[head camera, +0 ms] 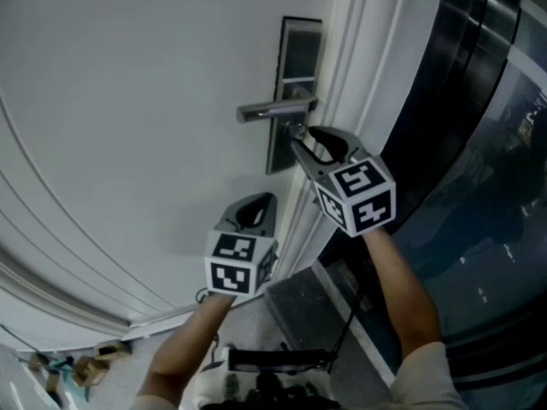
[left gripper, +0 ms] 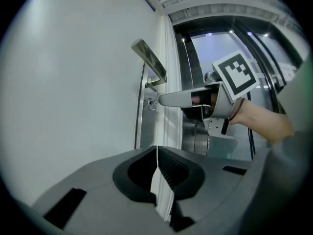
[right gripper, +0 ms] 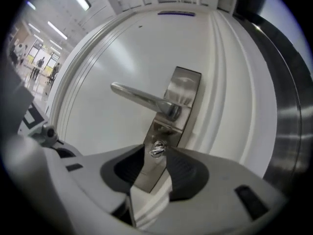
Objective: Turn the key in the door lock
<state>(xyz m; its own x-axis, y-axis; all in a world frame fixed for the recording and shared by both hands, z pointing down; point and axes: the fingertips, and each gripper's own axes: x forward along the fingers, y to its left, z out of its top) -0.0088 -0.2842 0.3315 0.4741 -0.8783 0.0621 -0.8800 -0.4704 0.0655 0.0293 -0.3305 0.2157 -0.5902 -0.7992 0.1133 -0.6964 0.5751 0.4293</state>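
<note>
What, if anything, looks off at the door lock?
Nothing stands out. The lever handle looks straight, the lock plate sits flush on the door, and the key sits in the plate below the handle, between the open jaws of the right gripper. The left gripper is shut, empty and clear of the door.
</note>
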